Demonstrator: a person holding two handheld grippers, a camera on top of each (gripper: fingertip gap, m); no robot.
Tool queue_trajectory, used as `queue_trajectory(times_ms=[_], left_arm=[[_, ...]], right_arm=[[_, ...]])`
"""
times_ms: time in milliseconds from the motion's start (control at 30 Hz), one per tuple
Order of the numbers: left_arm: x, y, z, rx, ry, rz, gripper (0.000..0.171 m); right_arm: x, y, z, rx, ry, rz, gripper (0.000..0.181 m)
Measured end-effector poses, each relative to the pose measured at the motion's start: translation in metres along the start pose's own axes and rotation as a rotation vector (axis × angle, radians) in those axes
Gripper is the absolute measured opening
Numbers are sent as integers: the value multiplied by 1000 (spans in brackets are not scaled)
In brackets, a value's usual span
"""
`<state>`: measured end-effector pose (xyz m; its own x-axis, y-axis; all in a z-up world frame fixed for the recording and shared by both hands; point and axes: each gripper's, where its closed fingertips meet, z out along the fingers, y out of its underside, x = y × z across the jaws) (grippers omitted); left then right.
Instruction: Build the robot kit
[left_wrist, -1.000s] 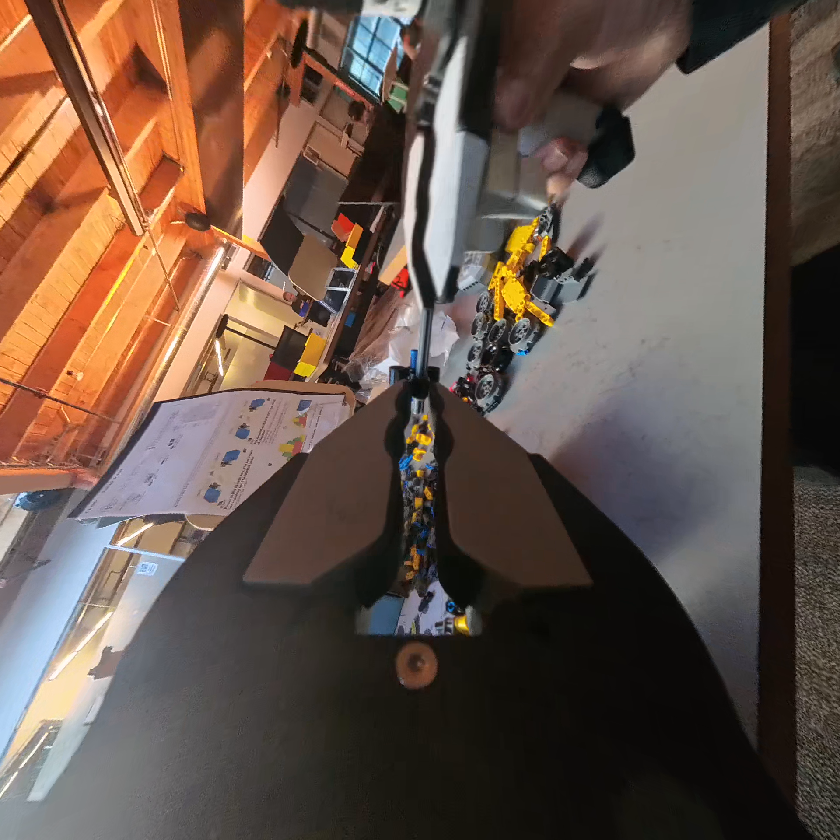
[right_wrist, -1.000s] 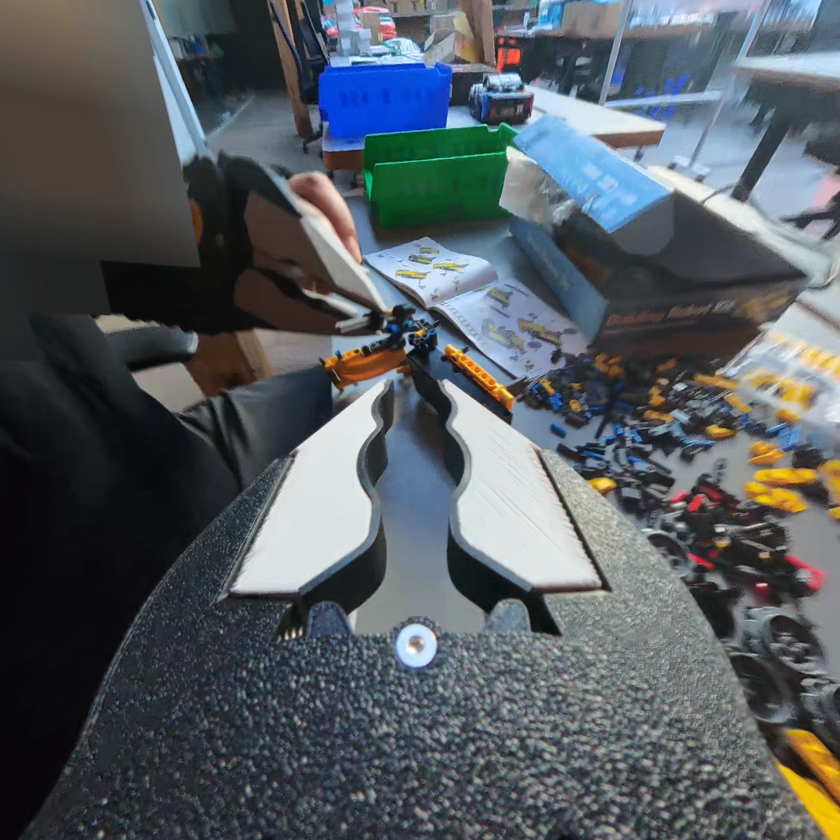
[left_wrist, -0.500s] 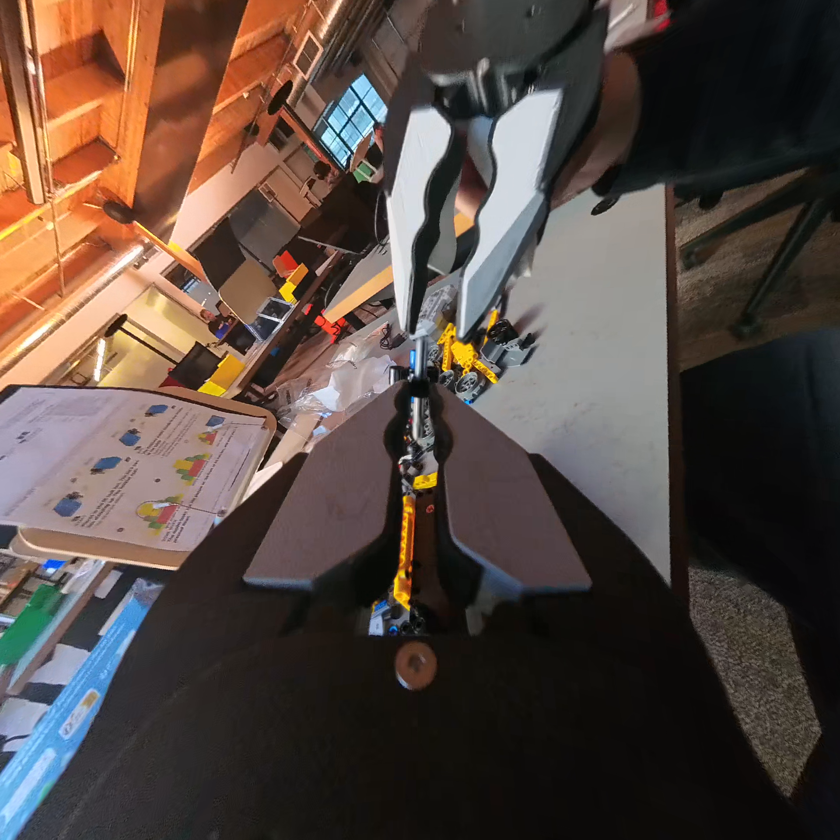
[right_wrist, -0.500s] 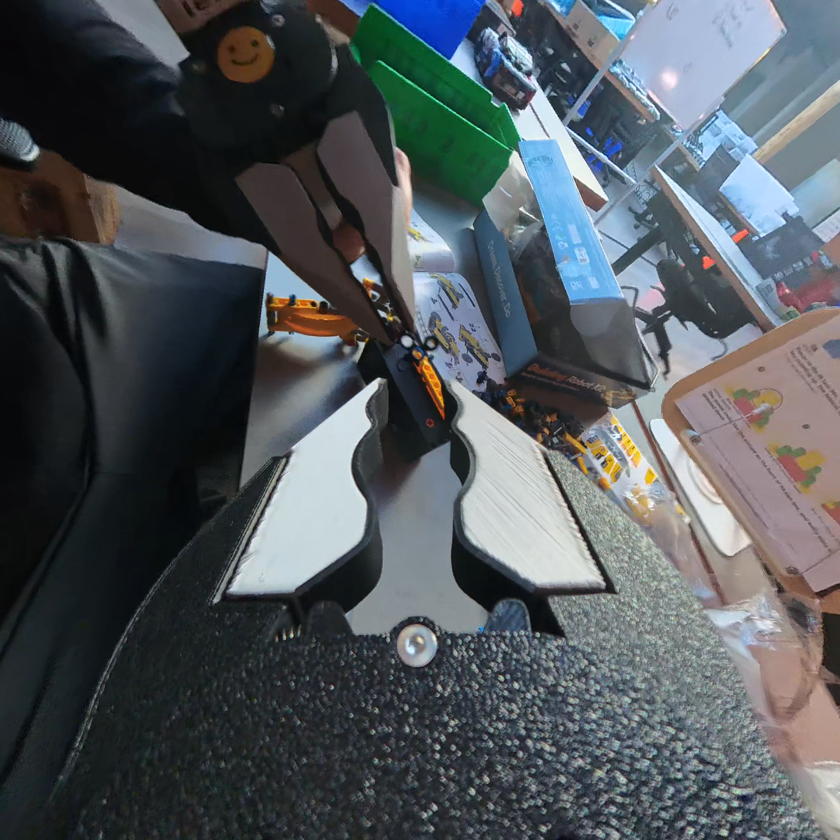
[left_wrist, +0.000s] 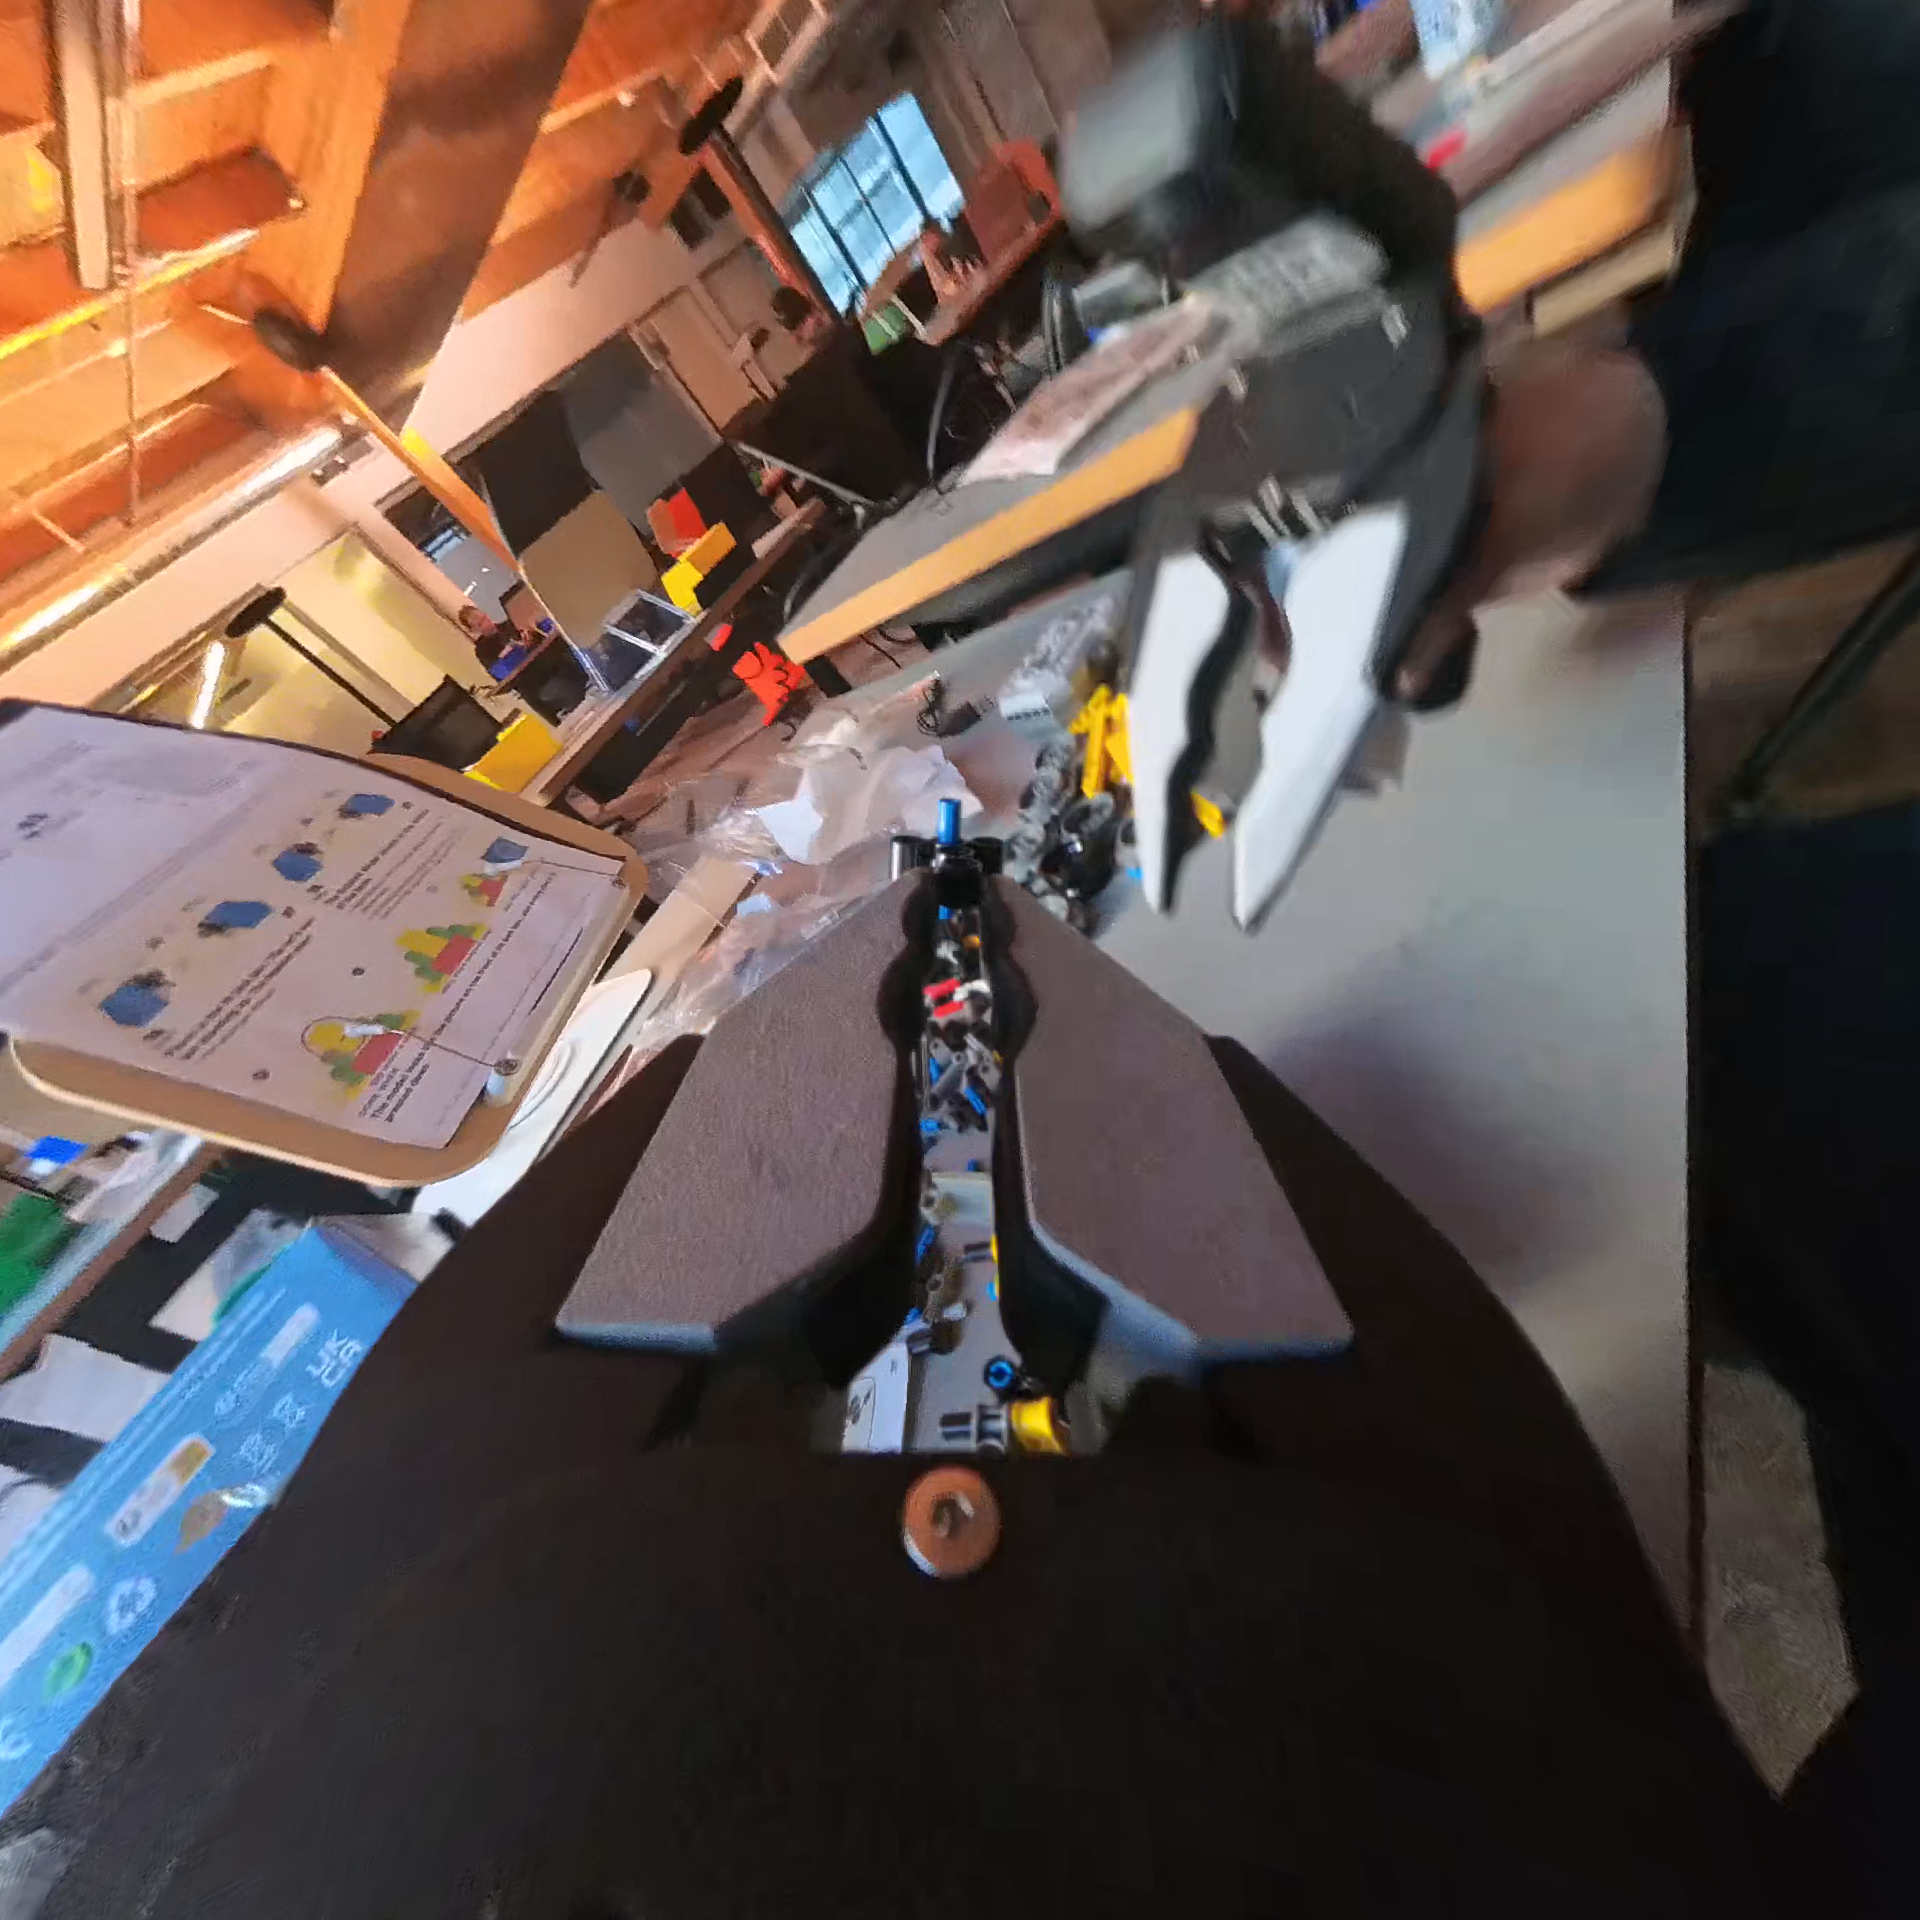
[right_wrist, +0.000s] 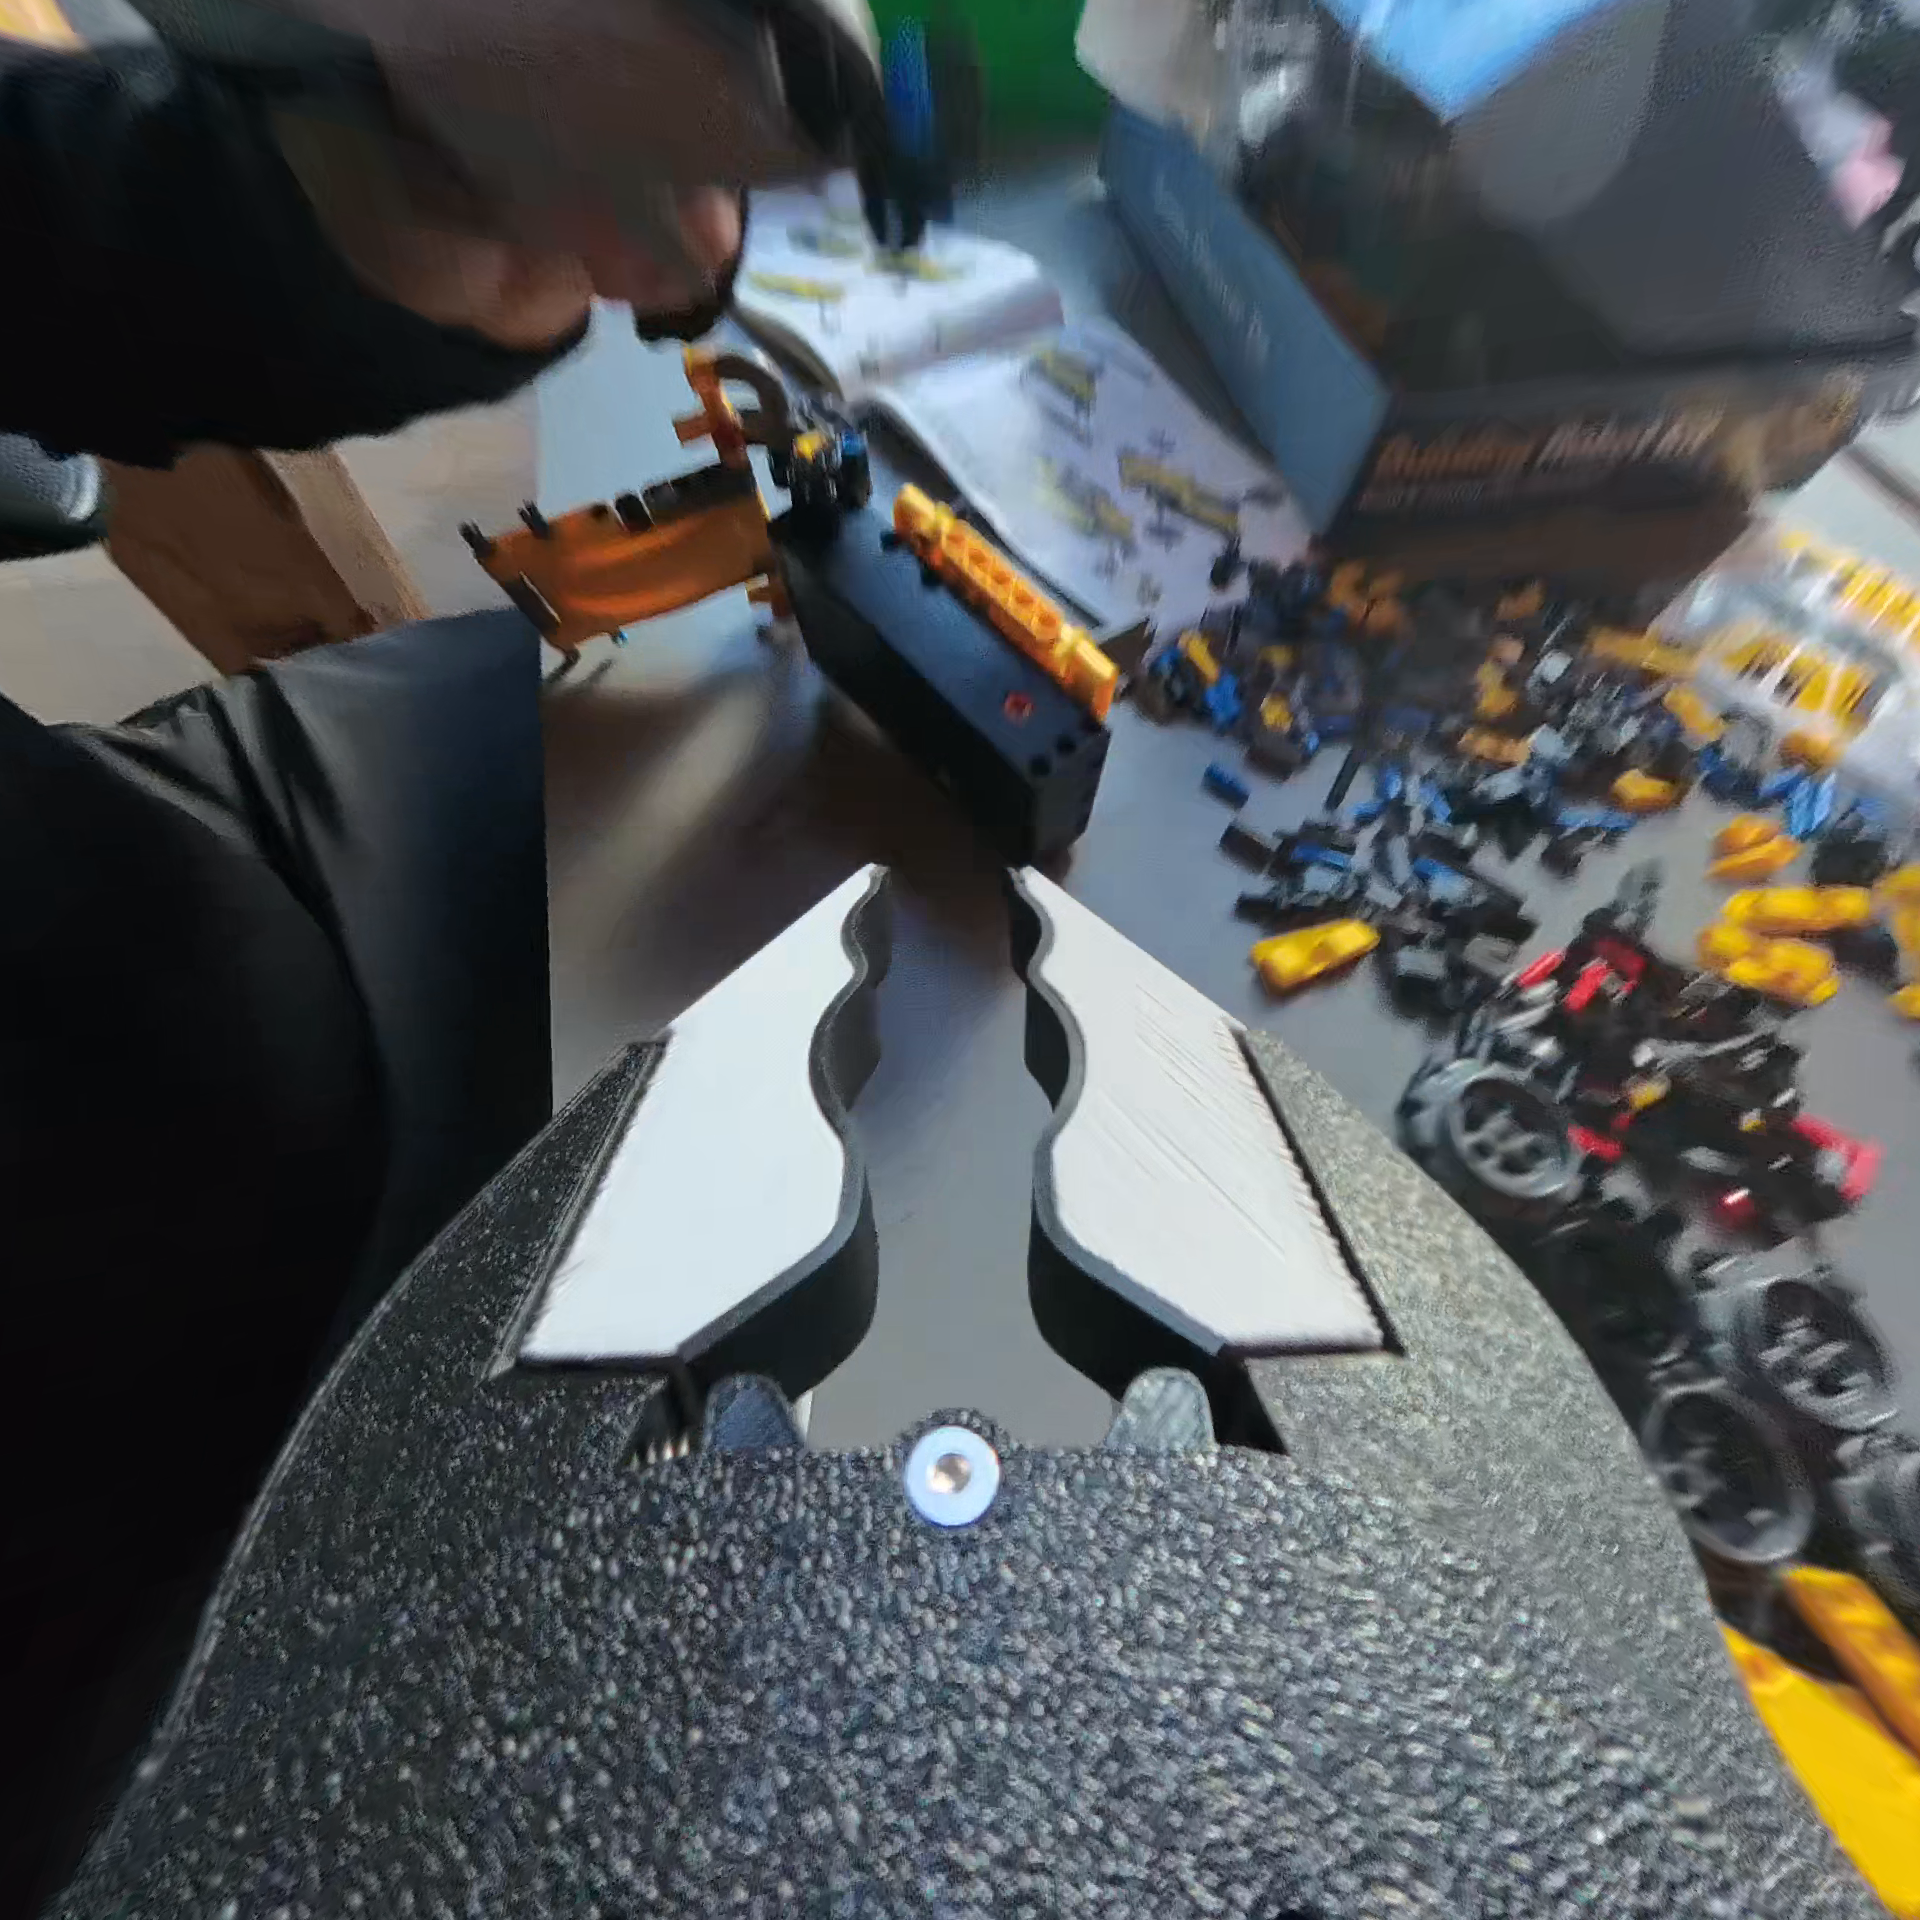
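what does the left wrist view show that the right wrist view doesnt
Only the left wrist view: an instruction sheet on a wooden board, crumpled white plastic and the left gripper shut on a small black and blue part.

Only the right wrist view: an open booklet and the black block with an orange beam.

Both: the open right gripper, loose building pieces and the blue box.

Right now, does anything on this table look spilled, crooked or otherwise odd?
Yes. Small building pieces lie scattered loose across the table beside the open kit box. The black and orange assembly sits tilted, one end lifted where the left gripper pinches it.
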<state>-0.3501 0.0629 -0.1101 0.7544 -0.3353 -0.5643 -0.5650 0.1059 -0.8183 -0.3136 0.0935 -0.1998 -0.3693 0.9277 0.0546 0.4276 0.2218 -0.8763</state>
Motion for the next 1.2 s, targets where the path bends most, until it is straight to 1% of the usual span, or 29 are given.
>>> queue_trajectory(times_ms=[67, 133, 200, 267, 300, 367, 467, 500, 600, 733, 767, 833, 867, 1000, 1033, 1100, 1200], left_arm=[[-8, -5, -6, 31, -25, -44, 4], [-10, 0, -10, 15, -52, -38, 4], [-7, 6, -14, -2, -66, -38, 4], [-5, 10, -21, -19, -86, -21, 4], [-6, 12, -25, -32, -105, -3, 4], [-6, 16, -33, -46, -124, 0, 4], [-7, 22, -42, -55, -146, -25, 4], [-6, 22, -45, -55, -144, -24, 4], [-6, 25, -53, -68, -148, 1, 4], [-14, 28, -61, -82, -171, -15, 4], [-19, 30, -64, -96, -190, 9, 4], [-29, 36, -72, -134, -224, 55, 4], [-34, 43, -77, -159, -237, 75, 4], [-51, 94, -96, -306, -281, 137, 4], [-51, 110, -100, -354, -285, 187, 4], [-42, 137, -104, -417, -250, 279, 4], [-20, 170, -106, -511, -161, 404, 4]], right_arm=[[-18, 12, 12, -50, -29, 30, 24], [-30, 22, 22, -119, -11, 26, 24], [-42, 26, 31, -149, -17, 52, 24], [-61, 23, 41, -138, -67, 82, 30], [-67, 25, 45, -154, -67, 68, 31], [-72, 29, 46, -190, -49, 26, 38], [-78, 24, 37, -168, -41, 85, 31], [-76, 26, 33, -182, -30, 105, 26], [-74, 36, 32, -229, -10, 151, 27], [-88, 41, 45, -289, -51, 175, 32], [-87, 42, 47, -303, -32, 162, 29], [-83, 43, 48, -320, -12, 143, 14], [-88, 43, 48, -320, -44, 152, 4], [-85, 43, 48, -309, -47, 179, 4], [-81, 44, 47, -311, -33, 186, 3], [-69, 45, 42, -303, -4, 208, 4], [-54, 33, 34, -244, -6, 266, 3]])
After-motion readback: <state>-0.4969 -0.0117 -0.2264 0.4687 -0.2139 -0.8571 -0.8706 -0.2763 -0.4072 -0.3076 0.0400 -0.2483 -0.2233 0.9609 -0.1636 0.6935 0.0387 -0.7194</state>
